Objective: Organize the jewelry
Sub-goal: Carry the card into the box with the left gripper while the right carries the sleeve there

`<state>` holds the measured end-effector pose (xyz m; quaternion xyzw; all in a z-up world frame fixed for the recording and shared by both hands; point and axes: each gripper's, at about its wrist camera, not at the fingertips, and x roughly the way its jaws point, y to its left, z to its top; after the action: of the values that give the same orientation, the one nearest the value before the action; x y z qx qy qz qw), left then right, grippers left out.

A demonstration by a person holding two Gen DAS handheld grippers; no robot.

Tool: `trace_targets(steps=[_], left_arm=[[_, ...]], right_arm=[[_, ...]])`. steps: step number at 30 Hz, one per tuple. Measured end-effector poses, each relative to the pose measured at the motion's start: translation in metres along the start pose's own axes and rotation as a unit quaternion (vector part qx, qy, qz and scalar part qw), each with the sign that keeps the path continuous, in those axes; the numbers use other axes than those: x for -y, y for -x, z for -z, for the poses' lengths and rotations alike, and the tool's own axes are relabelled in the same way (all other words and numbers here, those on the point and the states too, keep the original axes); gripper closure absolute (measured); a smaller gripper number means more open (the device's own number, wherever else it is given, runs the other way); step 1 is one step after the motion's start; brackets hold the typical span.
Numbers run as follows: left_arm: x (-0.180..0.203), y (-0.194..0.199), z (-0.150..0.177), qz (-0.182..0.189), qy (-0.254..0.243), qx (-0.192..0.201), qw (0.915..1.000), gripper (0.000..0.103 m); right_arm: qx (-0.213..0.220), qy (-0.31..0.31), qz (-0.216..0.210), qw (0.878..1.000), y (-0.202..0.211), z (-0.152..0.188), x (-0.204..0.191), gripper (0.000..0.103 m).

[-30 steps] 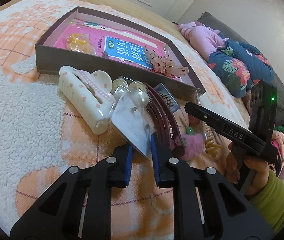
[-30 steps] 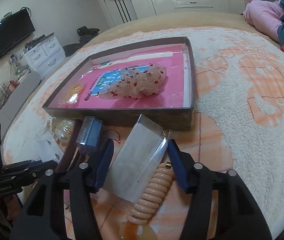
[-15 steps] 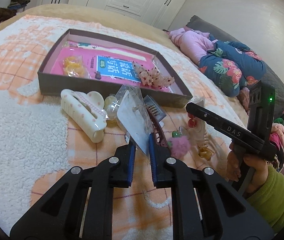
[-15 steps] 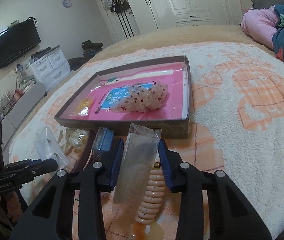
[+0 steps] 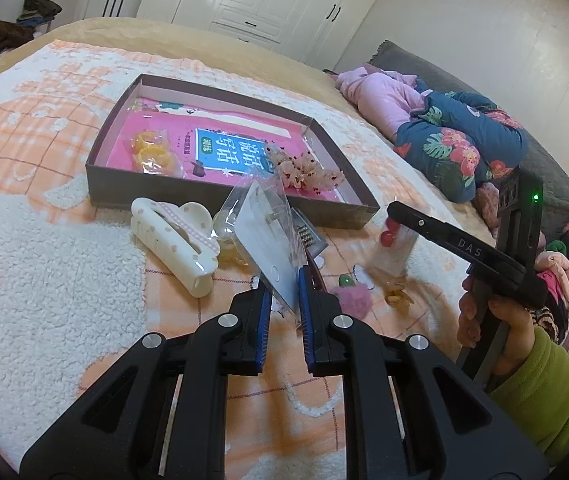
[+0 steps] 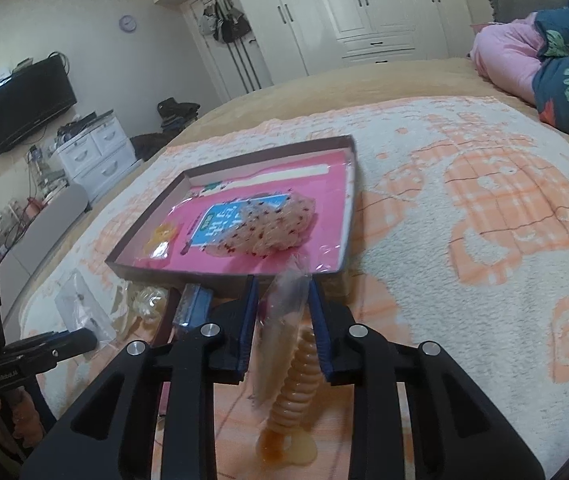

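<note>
Left gripper point(image 5: 284, 286) is pinching a clear packet point(image 5: 270, 240); right gripper point(image 6: 283, 294) clamps another packet point(image 6: 282, 320), box point(image 6: 348, 216) just ahead.

The right gripper point(image 5: 400, 210) carries the letters "DAS" in pale print on the side of its black finger arm. The left gripper's point(image 6: 80, 338) black body bears small white lettering, too small to read with certainty. The blue label point(image 5: 230, 153) on the pink sheet inside the box point(image 5: 220, 196) shows large white Chinese characters, not clearly legible.
</note>
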<state>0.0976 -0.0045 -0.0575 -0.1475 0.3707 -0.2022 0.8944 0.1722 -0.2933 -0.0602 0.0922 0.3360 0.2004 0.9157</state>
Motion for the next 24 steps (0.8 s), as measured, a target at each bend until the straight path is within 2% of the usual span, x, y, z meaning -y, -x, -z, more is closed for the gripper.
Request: trace_targets(steps=[3,5,12,24], left_arm=[[0.000,0.001,0.001,0.001,-0.001,0.000,1.0000,0.096],[0.000,0.002,0.001,0.002,-0.001,0.001,1.0000,0.096],[0.002,0.006,-0.007,0.001,-0.010,0.013,0.9999,0.096],[-0.003,0.008,-0.051,-0.007,-0.013,0.044,0.9989,0.096]], right_arm=[[0.004,-0.003,0.004,1.000,0.005,-0.002,0.006,0.079],[0.012,0.005,0.006,1.000,0.009,-0.004,0.006,0.084],[0.025,0.030,-0.006,0.999,0.019,-0.013,-0.008,0.087],[0.047,0.050,-0.033,0.997,0.012,-0.051,-0.040,0.087]])
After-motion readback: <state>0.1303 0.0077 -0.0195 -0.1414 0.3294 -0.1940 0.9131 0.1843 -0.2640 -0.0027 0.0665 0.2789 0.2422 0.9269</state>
